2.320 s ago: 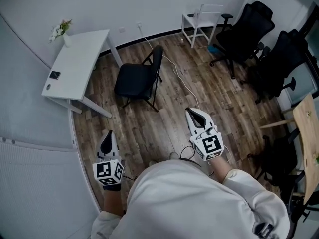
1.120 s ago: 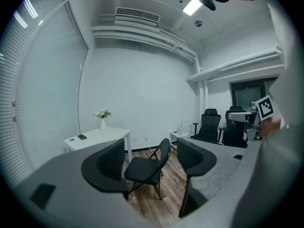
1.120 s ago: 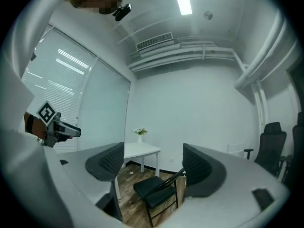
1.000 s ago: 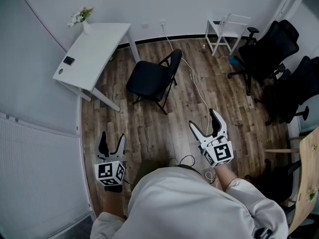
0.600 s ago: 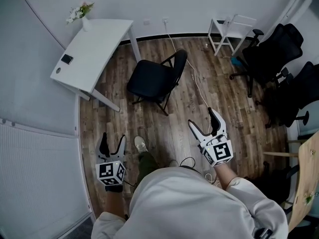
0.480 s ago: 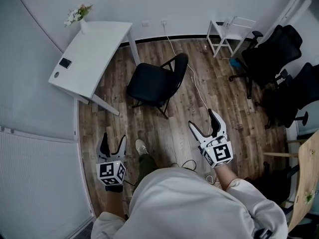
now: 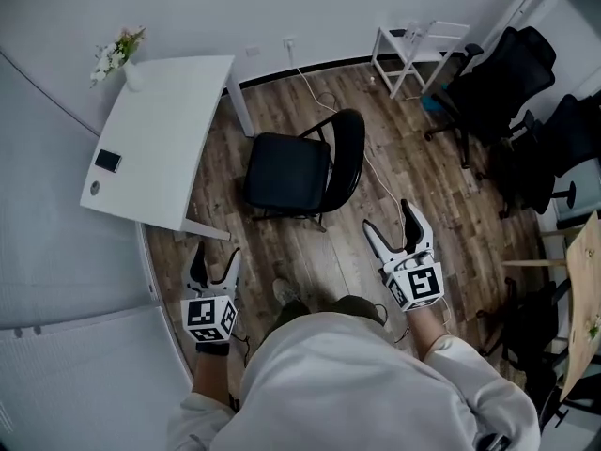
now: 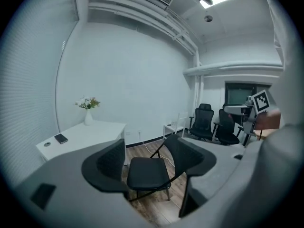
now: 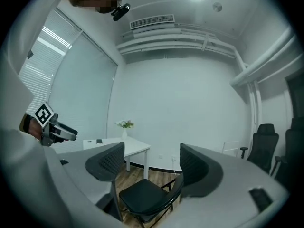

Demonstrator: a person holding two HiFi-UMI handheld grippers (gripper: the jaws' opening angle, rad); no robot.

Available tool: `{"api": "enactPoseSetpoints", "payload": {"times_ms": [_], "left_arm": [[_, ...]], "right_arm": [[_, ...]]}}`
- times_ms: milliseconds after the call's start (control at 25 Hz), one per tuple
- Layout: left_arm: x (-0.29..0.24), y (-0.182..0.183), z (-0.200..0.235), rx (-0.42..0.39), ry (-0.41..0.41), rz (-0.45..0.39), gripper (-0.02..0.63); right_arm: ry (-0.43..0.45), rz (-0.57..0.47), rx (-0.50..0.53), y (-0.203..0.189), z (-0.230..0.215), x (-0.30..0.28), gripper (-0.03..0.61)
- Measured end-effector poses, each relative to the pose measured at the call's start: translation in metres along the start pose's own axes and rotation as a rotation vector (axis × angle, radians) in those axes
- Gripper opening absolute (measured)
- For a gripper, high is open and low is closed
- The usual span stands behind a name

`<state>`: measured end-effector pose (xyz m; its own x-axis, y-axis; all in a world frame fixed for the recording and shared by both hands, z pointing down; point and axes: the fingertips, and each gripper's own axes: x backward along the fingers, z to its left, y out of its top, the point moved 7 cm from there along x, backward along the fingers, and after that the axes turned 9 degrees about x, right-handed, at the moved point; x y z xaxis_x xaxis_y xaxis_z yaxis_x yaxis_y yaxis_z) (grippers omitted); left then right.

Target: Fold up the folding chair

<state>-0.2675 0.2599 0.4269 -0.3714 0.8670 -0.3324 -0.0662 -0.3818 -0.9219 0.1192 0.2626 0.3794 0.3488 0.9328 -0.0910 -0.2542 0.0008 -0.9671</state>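
Observation:
The black folding chair (image 7: 299,172) stands unfolded on the wood floor beside the white desk, its backrest (image 7: 350,153) on the right in the head view. My left gripper (image 7: 214,263) hovers open, short of the chair and to its left, holding nothing. My right gripper (image 7: 395,233) is open too, just below and to the right of the backrest, not touching it. In the left gripper view the chair's seat (image 8: 147,172) shows between the spread jaws, some way off. The right gripper view frames the seat (image 9: 144,196) the same way.
A white desk (image 7: 160,130) with a phone (image 7: 106,161) and a flower vase (image 7: 120,56) stands left of the chair. A white cable (image 7: 378,175) runs across the floor behind it. Black office chairs (image 7: 488,92) and a small white rack (image 7: 413,45) stand at the back right. My shoe (image 7: 286,292) is in front.
The person has stepped toward the chair, which now lies closer and more central. Both grippers came forward with the body and stayed open. A foot has appeared ahead of the body.

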Motion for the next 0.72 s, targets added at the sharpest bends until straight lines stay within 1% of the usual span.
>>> {"api": "enactPoseSetpoints", "payload": {"times_ms": [120, 240, 360, 520, 720], "left_arm": [[-0.028, 0.002, 0.03, -0.002, -0.049, 0.032, 0.345], [-0.053, -0.003, 0.042, 0.013, -0.087, 0.066, 0.345], [-0.081, -0.003, 0.046, 0.02, -0.121, 0.099, 0.345], [-0.127, -0.005, 0.048, 0.021, -0.153, 0.142, 0.345], [-0.179, -0.006, 0.054, 0.02, -0.152, 0.216, 0.345]], "right_arm": [[-0.039, 0.023, 0.006, 0.004, 0.015, -0.023, 0.371], [-0.07, 0.046, 0.009, 0.004, 0.017, -0.035, 0.371], [-0.113, 0.065, 0.003, 0.004, 0.005, -0.047, 0.37], [-0.15, 0.079, -0.002, -0.01, -0.016, -0.071, 0.37], [-0.188, 0.116, -0.052, -0.036, -0.048, -0.108, 0.37]]}}
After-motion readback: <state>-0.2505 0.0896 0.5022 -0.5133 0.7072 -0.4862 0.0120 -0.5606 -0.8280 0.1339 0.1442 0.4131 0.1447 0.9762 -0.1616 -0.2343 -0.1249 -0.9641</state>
